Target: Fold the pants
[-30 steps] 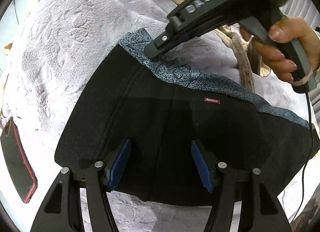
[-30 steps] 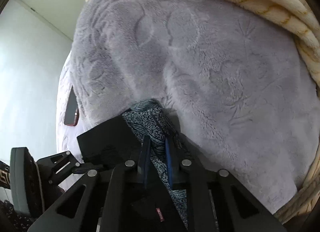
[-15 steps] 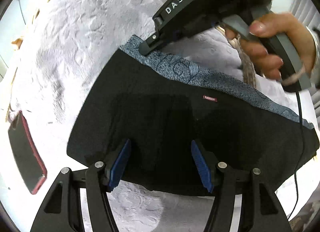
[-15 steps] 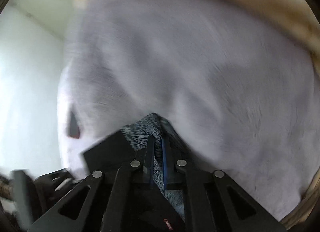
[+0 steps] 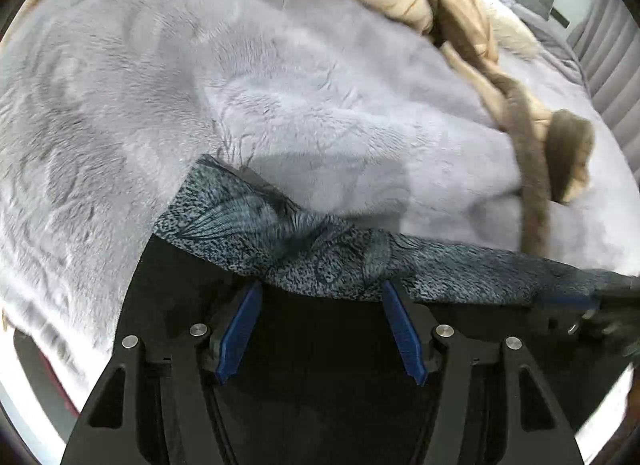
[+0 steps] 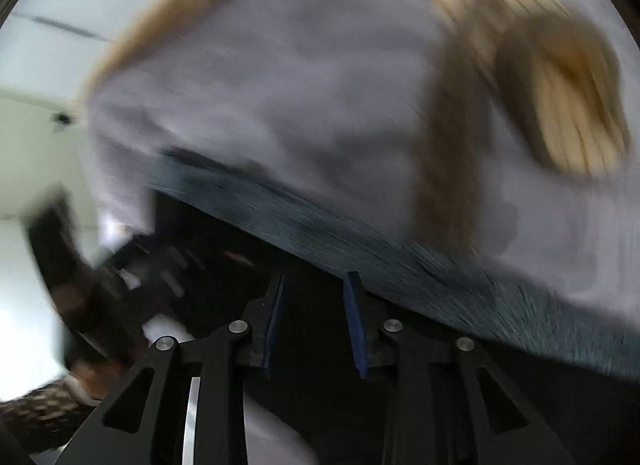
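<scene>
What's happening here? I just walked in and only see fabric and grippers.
A person with a gripper in each hand is folding black pants with a patterned band on a grey plush blanket. The left gripper stands open over them. The right gripper has just been opening; that view is blurred.

My left gripper (image 5: 320,297) points steeply down, jaws parted wide. My right gripper (image 6: 314,289) also points down, jaws just opening, narrowly parted, pads gripping nothing.
</scene>
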Available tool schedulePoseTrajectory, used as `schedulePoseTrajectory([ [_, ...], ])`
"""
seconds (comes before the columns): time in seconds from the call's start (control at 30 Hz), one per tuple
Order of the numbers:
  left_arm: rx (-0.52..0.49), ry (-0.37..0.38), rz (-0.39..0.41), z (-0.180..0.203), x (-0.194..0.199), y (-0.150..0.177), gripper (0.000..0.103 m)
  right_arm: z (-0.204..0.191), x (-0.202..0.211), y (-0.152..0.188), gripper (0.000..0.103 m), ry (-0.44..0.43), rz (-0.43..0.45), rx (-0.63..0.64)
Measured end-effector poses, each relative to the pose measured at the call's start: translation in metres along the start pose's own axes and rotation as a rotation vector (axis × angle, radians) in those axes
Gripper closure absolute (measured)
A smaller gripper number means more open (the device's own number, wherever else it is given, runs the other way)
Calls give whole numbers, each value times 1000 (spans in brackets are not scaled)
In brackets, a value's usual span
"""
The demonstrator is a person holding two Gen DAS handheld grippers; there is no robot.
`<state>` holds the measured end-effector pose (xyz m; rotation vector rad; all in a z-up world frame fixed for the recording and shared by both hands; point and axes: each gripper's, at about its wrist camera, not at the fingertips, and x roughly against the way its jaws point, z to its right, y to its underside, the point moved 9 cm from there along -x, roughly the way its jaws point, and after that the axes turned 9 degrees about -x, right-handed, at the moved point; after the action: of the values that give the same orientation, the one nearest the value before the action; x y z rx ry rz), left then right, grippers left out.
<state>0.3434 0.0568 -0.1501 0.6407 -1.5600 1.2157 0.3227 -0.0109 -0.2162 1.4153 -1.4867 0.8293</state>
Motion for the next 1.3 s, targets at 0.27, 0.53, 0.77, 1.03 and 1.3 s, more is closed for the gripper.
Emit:
schedulePoseTrajectory([
  [0.27, -81, 6, -39, 22, 31, 32, 39, 81, 65, 76, 87, -230, 140, -349],
  [0.53, -131, -48, -64, 34, 21, 59, 24, 86, 39, 200, 82, -432, 29, -545],
  [0.77, -157, -60, -63, 36, 21, 59, 24, 84, 25, 191, 82, -510, 131, -643],
  [1.03, -174, -65, -58, 40, 14, 56, 23, 98, 66, 174, 93, -482, 233, -627],
  [1.3, -204, -36, -66, 76, 37, 47, 23, 125, 64, 207, 92, -380, 186, -656],
])
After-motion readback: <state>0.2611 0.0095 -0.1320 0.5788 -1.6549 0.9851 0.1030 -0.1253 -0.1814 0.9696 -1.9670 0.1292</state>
